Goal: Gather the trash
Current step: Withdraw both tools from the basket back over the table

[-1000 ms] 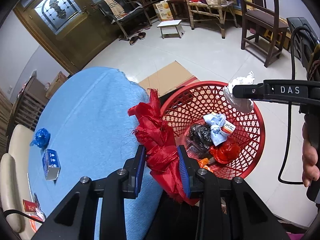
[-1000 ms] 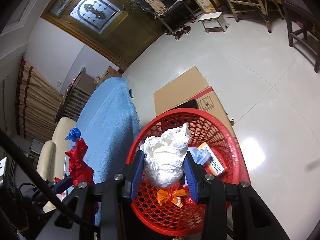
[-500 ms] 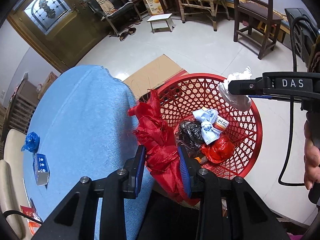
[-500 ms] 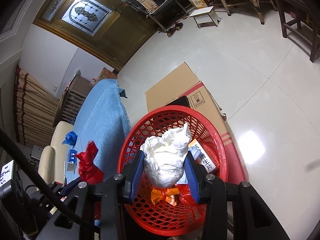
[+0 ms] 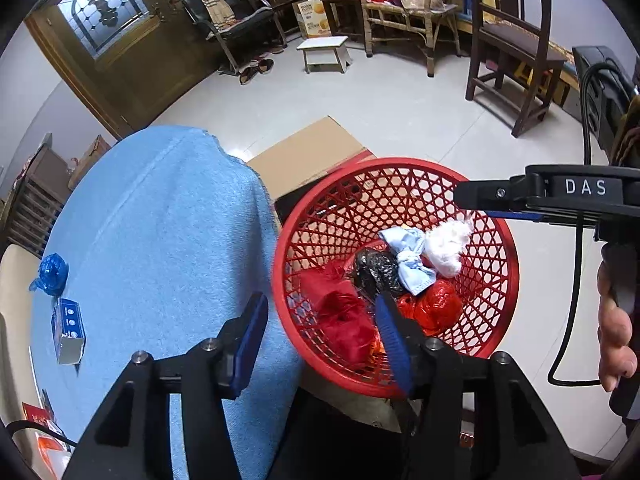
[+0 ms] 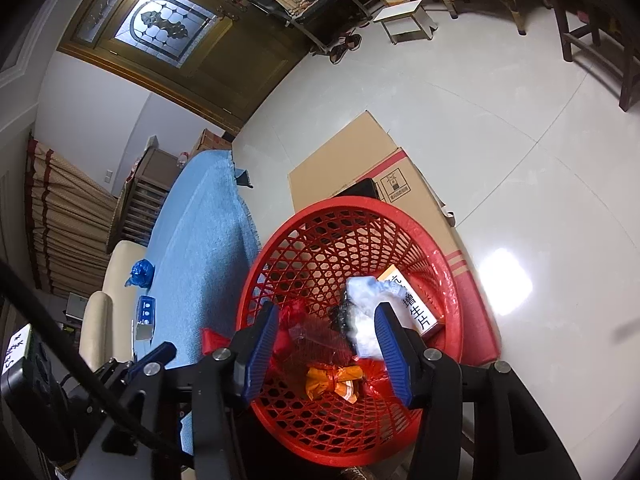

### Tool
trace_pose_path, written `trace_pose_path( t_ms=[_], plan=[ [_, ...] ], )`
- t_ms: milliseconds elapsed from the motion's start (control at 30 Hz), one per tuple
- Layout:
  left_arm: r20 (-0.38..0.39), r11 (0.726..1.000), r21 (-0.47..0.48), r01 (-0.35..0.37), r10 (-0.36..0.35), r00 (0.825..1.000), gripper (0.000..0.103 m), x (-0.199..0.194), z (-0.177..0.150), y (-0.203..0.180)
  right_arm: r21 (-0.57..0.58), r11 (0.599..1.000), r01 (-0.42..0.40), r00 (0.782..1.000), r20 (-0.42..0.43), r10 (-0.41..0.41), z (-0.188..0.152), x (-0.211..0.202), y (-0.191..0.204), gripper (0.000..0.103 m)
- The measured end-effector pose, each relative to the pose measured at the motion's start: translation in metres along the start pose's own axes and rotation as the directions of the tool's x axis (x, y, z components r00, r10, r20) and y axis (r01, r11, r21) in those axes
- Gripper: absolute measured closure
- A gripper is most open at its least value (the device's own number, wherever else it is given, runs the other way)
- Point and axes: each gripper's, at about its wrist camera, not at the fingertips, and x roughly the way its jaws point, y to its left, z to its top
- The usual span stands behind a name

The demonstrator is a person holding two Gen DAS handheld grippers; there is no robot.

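the left gripper (image 5: 320, 336) is hanging over the near rim of the red basket (image 5: 500, 240), its fingers (image 5: 250, 330) spreading apart with nothing grasped between them. the red crumpled cloth (image 5: 344, 308) is lying loose inside the basket, just beyond the fingers, beside a black wad (image 5: 374, 270), a pale blue mask (image 5: 408, 264) and a red plastic ball (image 5: 432, 304). the right gripper (image 6: 326, 344) is also reaching over the basket, its fingers (image 6: 390, 344) likewise opening and released; the white crumpled paper (image 5: 446, 248) is resting among the other trash at the far side of the heap, blurred in the right wrist view. an orange wrapper (image 6: 332, 380) and a white box with printed characters (image 6: 416, 308) are sitting in the basket too. the basket is standing on the floor against flattened cardboard (image 6: 348, 160), just beside the blue-covered worktop (image 5: 160, 240). on that worktop, well apart from the basket, a blue plastic wad (image 5: 50, 274) and a small blue carton (image 5: 68, 330) are lying near each other.
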Motion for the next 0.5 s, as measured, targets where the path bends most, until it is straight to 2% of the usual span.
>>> trace_pose_path(
  t_ms=[133,300,500],
  plan=[
    [0.009,0.999,-0.033,-0.014,0.015,1.0,0.046,-0.006,-0.005,0.014,-0.006,1.0,0.003,1.0,0.005,-0.003,0.001,-0.002,0.002,0.049],
    [0.024,0.994,-0.09,-0.066,0.068,0.997,0.046,-0.018,-0.024,0.042,-0.014,1.0,0.004,1.0,0.015,-0.004,0.002,-0.005,0.008,0.049],
    [0.034,0.983,-0.174,-0.063,0.07,0.997,0.046,-0.028,-0.034,0.069,-0.031,1.0,0.002,1.0,0.005,-0.002,0.0,-0.001,0.018,0.049]
  ],
)
